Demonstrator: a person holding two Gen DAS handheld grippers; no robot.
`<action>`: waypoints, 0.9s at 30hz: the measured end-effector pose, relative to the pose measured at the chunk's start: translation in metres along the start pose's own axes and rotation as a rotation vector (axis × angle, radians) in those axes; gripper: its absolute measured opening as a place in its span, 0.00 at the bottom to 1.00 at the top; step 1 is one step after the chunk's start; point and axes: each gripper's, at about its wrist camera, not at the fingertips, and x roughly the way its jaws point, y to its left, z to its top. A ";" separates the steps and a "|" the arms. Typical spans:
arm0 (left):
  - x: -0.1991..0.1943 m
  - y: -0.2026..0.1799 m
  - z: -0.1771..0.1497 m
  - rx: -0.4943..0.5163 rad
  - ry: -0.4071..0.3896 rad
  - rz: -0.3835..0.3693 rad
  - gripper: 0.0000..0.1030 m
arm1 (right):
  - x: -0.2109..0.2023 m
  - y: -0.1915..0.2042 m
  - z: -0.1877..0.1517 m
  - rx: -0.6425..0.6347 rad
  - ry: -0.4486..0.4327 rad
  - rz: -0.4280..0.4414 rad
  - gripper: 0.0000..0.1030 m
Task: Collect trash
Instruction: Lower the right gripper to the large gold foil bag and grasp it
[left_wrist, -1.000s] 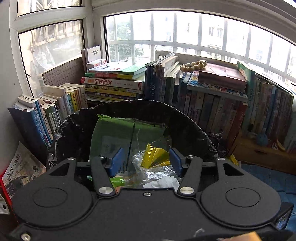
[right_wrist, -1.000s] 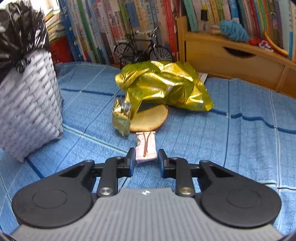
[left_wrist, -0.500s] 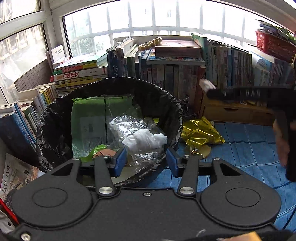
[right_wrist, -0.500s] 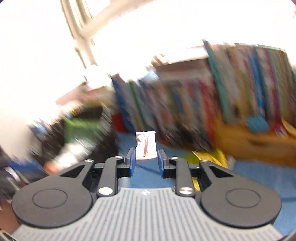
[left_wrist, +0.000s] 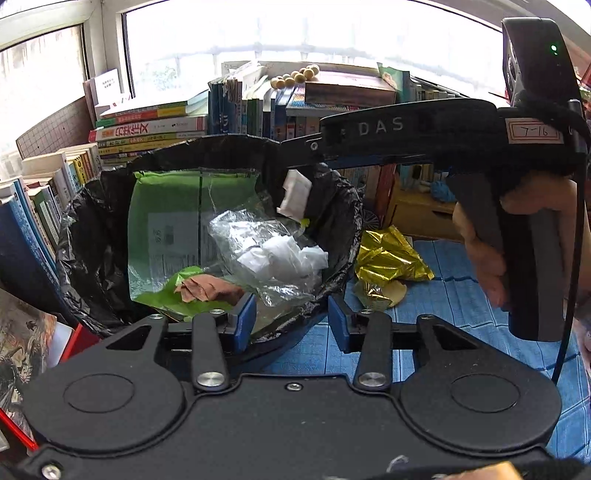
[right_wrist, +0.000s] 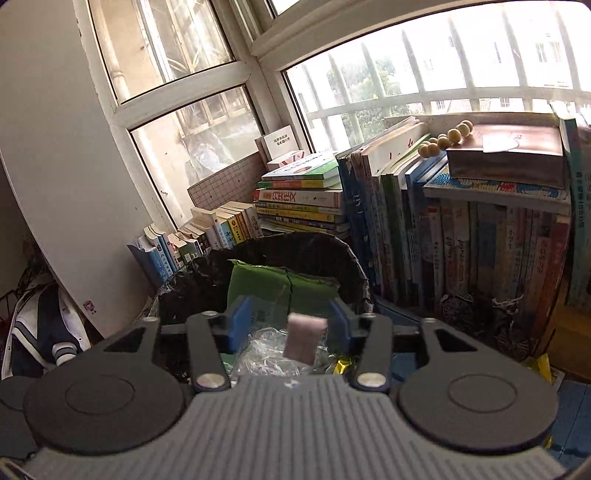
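Reading "DAS" in pale letters along its black body, the right gripper (left_wrist: 314, 147) reaches in from 3 o'clock in the left wrist view, with a handwritten sticker (left_wrist: 534, 133) that looks like "7-16" further back and a green light (left_wrist: 553, 48) at its rear. A hand (left_wrist: 491, 254) wraps its grey handle. Its jaws are opening, and the small pink-white wrapper (right_wrist: 304, 339) hangs between the blue pads (right_wrist: 239, 325), blurred and clear of both; from the left wrist camera the wrapper (left_wrist: 294, 194) sits just under the gripper's tip, above the bin's 2 o'clock rim.

The bin (left_wrist: 88, 236), lined with a black bag, holds a green printed packet (left_wrist: 166, 206) standing against its far wall, crumpled clear plastic (left_wrist: 258, 236), white tissue (left_wrist: 284, 258) and a brown scrap (left_wrist: 207, 290) toward 6 o'clock. The packet's print is too small to read.

The left gripper (left_wrist: 291, 321) hovers at the bin's 6 o'clock edge, its jaws closing with nothing between them.

On the blue mat (left_wrist: 443, 295) at 4 o'clock of the bin lies gold foil (left_wrist: 388, 254) touching a round biscuit (left_wrist: 395, 291).

Books (right_wrist: 461, 236) with Chinese spines line the window sill at 12 o'clock; wooden beads (right_wrist: 443, 138) rest on top.
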 end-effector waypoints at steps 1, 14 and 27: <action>0.002 0.000 -0.001 -0.003 0.008 -0.005 0.37 | -0.002 -0.003 -0.001 0.009 -0.001 -0.002 0.66; 0.010 -0.003 0.002 -0.003 0.029 -0.015 0.37 | -0.009 -0.133 -0.045 0.156 0.093 -0.483 0.80; 0.009 -0.007 0.002 -0.002 0.038 0.014 0.37 | 0.121 -0.182 -0.096 0.101 0.371 -0.604 0.80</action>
